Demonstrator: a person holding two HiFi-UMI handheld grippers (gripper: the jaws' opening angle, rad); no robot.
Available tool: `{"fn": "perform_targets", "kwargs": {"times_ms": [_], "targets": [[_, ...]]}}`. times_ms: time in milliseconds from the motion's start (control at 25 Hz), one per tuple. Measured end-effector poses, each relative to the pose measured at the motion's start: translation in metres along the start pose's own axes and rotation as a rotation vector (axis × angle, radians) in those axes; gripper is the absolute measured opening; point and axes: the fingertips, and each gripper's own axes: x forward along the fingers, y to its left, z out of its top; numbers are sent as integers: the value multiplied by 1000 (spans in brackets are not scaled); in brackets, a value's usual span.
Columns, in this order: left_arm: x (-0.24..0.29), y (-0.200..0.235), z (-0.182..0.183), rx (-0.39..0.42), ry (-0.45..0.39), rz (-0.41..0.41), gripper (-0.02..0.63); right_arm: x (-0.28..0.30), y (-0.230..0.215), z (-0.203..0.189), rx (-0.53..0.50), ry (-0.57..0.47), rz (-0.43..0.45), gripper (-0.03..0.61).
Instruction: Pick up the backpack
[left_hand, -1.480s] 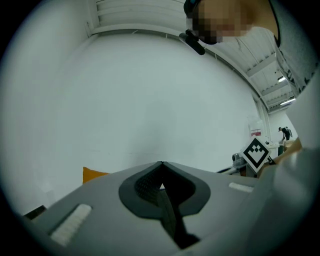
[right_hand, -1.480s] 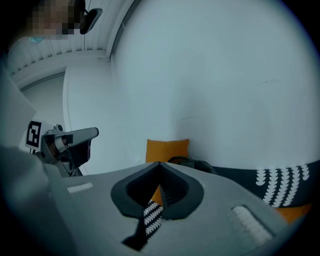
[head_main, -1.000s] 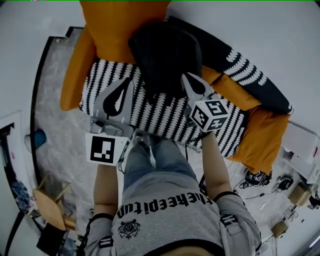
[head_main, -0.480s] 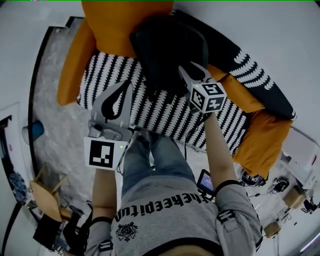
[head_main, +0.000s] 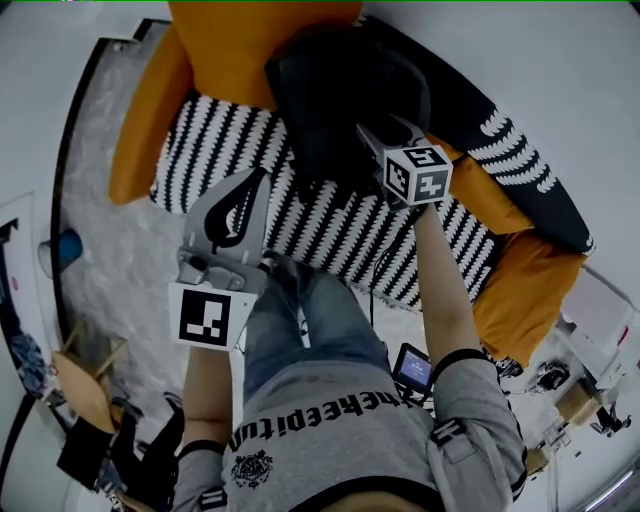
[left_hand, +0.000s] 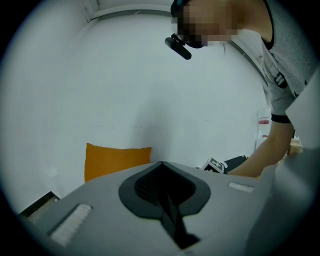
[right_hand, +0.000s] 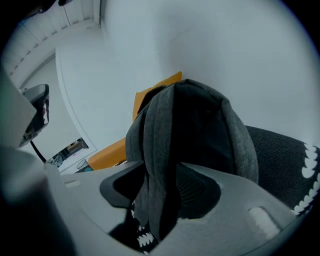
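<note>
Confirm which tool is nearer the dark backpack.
Right. The right tool has the dark grey fabric backpack between its opening jaws; the left tool is apart, over the black-and-white striped cover.

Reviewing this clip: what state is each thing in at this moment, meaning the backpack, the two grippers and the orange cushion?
backpack: standing upright on the sofa, in front of the orange cushion.
right gripper: jaws opening, a fold of the backpack between them.
left gripper: jaws shut, empty, clear of the backpack.
orange cushion: upright behind the backpack.
</note>
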Motion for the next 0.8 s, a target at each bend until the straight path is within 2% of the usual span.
{"fn": "perform_targets", "kwargs": {"times_ms": [320,600,800], "targets": [[-2,3,-12,-8,28,9,18,31,8,-8,-29,61,53,199],[-7,8,-9,-3,21,23,18,22,21,-6,-33,45,63,47],[-13,6,-4,3,-3,24,18,9,41,-1,-29,18,90,32]]}}
